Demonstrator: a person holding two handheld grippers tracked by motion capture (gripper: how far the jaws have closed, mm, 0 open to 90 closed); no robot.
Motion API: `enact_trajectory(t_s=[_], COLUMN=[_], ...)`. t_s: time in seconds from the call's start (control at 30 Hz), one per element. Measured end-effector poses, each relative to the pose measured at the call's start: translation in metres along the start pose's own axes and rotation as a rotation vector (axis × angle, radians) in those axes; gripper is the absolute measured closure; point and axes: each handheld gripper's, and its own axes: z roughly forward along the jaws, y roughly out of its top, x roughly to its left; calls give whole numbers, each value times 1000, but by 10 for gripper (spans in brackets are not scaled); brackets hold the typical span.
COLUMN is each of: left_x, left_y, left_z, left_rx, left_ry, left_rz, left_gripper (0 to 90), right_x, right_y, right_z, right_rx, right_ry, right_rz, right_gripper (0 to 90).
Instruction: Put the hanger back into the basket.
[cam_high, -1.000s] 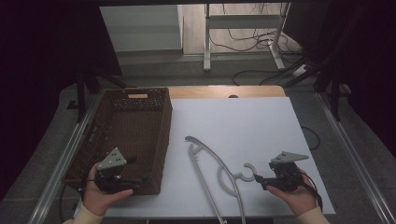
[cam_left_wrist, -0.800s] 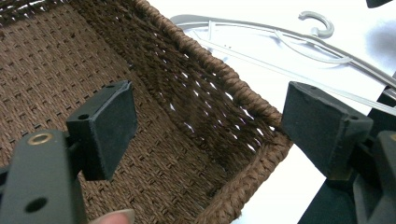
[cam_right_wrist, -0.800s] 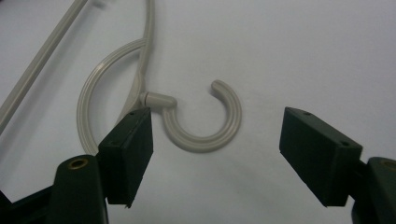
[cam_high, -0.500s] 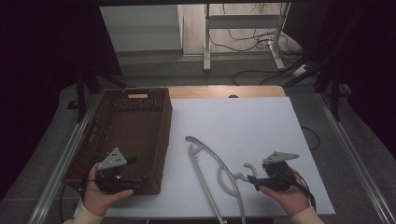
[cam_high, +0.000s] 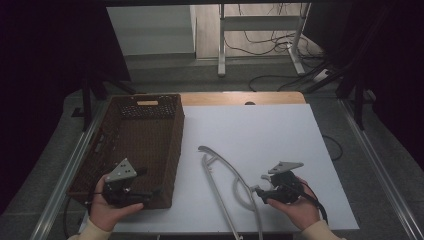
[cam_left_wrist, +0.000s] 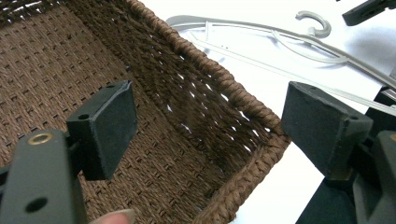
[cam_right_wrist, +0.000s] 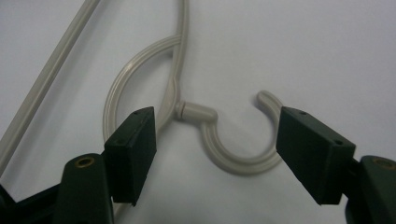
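Observation:
A pale grey plastic hanger (cam_high: 223, 161) lies flat on the white tabletop (cam_high: 280, 130), its hook (cam_high: 246, 195) toward the near edge. My right gripper (cam_high: 258, 189) points left at that hook. In the right gripper view the right gripper (cam_right_wrist: 215, 135) is open, and the hook (cam_right_wrist: 238, 163) lies on the table between its jaws, untouched. A brown woven basket (cam_high: 176, 131) stands at the left with nothing in it. My left gripper (cam_high: 150, 194) is at its near right corner. There the left gripper (cam_left_wrist: 210, 116) is open, its jaws astride the basket's wall (cam_left_wrist: 224, 88).
The hanger (cam_left_wrist: 261, 32) lies just beyond the basket in the left gripper view, with the other gripper (cam_left_wrist: 369, 9) at top right. A wooden strip (cam_high: 240, 98) borders the table's far edge. Metal rails run along both sides, and cables lie on the floor behind.
My right gripper has moved left and slightly nearer, from beside the hanger's hook to around it. The left gripper has stayed at the basket's corner.

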Motion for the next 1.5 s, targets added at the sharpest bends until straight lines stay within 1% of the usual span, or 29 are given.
enact_trajectory(t_s=[0.2,0.23,0.3,0.37,0.43,0.57,0.6,0.63,0.73,0.8,0.87,0.9,1.03,1.17,1.27,1.3,1.37,1.5], left_x=[1,1,1,1,1,1,2,2,2,3,3,3,3,2,2,2,2,2], left_y=[0,0,0,0,0,0,0,0,-1,-1,-1,-1,-1,-1,-1,-1,-1,-1], left_z=[0,0,0,-1,-1,-1,-1,-1,-2,-2,-2,-2,-2,-2,-2,-2,-2,-2], left_rx=[0,0,-1,-1,-2,-4,-5,-4,-5,-6,-7,-8,-6,-8,-6,-5,-3,-5], left_ry=[-1,-1,-1,-1,-1,-1,-2,-1,-1,0,-1,-1,-2,-2,-2,-2,-2,-2], left_rz=[-1,-1,0,0,-2,-3,-3,-4,-4,-6,-7,-6,-4,-5,-3,-3,0,-3], left_gripper=[184,184,184,184,184,184,184,184,184,184,184,184,184,184,184,184,184,184], right_x=[7,9,10,13,14,18,19,19,21,22,24,24,25,27,27,27,26,26], right_y=[13,18,19,27,30,39,42,42,47,48,49,49,49,50,52,52,54,56], right_z=[12,17,19,26,28,40,46,46,55,60,66,66,70,72,73,73,74,74], right_rx=[14,21,24,32,36,62,78,78,111,138,166,166,196,212,223,225,235,252], right_ry=[9,13,13,21,20,15,12,12,4,-8,-16,-16,-24,-15,2,-1,1,-11], right_rz=[-31,-38,-40,-46,-49,-57,-60,-60,-67,-76,-83,-83,-90,-90,-77,-72,-48,-20], right_gripper=[305,313,318,331,335,354,367,367,393,427,481,481,569,632,727,763,779,816])
